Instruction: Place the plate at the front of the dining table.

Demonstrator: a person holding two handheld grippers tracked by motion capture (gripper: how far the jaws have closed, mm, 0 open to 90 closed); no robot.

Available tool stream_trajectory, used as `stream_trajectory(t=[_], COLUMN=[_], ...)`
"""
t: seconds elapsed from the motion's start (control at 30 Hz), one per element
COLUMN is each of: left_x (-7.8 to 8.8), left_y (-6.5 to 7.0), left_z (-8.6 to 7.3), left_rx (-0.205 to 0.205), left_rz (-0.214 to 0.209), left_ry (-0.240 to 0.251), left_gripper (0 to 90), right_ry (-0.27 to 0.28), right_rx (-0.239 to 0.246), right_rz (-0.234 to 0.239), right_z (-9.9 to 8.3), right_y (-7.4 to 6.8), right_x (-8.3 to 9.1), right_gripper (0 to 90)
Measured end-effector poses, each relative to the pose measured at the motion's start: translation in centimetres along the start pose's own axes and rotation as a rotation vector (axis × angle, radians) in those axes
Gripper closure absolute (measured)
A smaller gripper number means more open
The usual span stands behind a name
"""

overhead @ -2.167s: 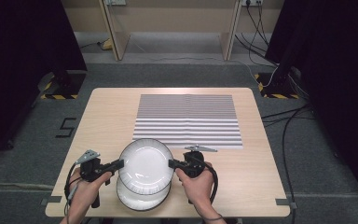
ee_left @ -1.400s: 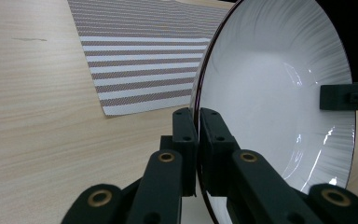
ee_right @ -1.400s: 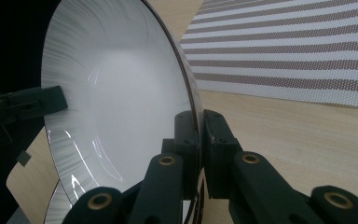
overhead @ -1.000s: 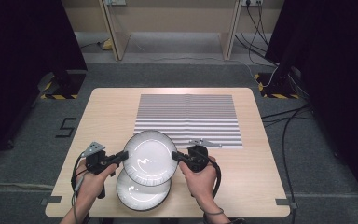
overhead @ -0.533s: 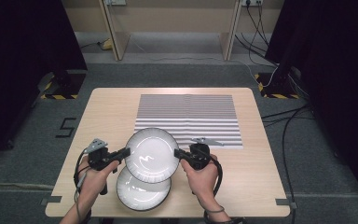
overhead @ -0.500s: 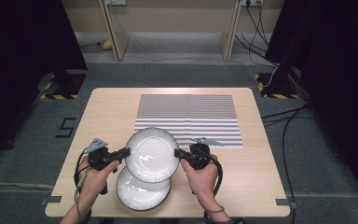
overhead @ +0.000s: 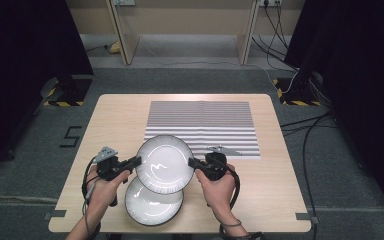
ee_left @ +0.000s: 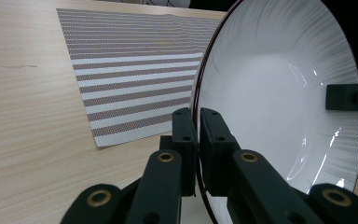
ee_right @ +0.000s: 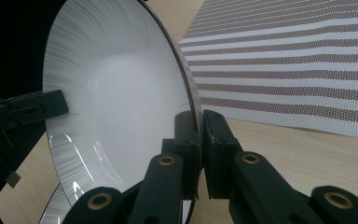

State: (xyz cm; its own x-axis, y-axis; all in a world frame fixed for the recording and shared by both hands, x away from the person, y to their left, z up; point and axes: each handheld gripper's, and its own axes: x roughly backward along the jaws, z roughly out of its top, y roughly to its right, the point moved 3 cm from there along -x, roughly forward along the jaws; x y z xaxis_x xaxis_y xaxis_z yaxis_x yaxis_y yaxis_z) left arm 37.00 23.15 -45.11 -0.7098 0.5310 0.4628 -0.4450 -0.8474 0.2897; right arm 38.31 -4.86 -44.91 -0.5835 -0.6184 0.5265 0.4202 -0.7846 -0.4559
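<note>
A white plate (overhead: 164, 163) with a ribbed rim is held in the air between both hands, above the table's front part. My left gripper (overhead: 138, 161) is shut on its left rim and my right gripper (overhead: 192, 162) is shut on its right rim. In the left gripper view the plate (ee_left: 279, 98) stands edge-on between the closed jaws, with my left gripper (ee_left: 198, 119) clamping the rim. In the right gripper view the same plate (ee_right: 116, 93) is pinched by my right gripper (ee_right: 198, 122). A second white plate (overhead: 152, 202) lies on the table under the lifted one.
A striped grey-and-white placemat (overhead: 202, 125) lies flat on the far half of the wooden table (overhead: 280, 190), just beyond the lifted plate. Cables (overhead: 305, 130) run over the floor to the right of the table.
Both hands have carried the plate up off the lower plate and a little away from the person, toward the striped mat. Both grips have stayed shut on its rim.
</note>
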Motion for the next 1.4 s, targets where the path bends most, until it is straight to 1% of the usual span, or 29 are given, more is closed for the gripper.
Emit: stream_trajectory(t=[0.33, 0.53, 0.6, 0.97, 1.17, 1.4], left_x=[-0.2, -0.3, -0.4, -0.7, -0.9, -1.0], left_y=[0.1, 0.1, 0.1, 0.2, 0.4, 0.4], left_z=[0.3, 0.5, 0.6, 1.0, 1.3, 1.5], left_rx=[-0.003, -0.007, -0.011, -0.012, -0.022, -0.023], left_rz=[0.000, -0.001, -0.001, -0.001, 0.001, -0.001], left_ry=[0.010, 0.008, 0.010, 0.016, 0.021, 0.020], left_gripper=[84.7, 84.7, 84.7, 84.7, 84.6, 84.6], right_ry=[0.013, 0.015, 0.018, 0.027, 0.034, 0.039], right_rx=[0.002, -0.001, 0.004, 0.002, 0.000, -0.004], right_rz=[-0.004, -0.006, -0.006, -0.012, -0.014, -0.015], right_z=[0.3, 0.4, 0.5, 0.8, 1.0, 1.1], right_y=[0.1, 0.1, 0.2, 0.4, 0.5, 0.6], right_x=[0.1, 0.1, 0.1, 0.3, 0.4, 0.5], right_gripper=[85.5, 85.5, 85.5, 85.5, 85.5, 85.6])
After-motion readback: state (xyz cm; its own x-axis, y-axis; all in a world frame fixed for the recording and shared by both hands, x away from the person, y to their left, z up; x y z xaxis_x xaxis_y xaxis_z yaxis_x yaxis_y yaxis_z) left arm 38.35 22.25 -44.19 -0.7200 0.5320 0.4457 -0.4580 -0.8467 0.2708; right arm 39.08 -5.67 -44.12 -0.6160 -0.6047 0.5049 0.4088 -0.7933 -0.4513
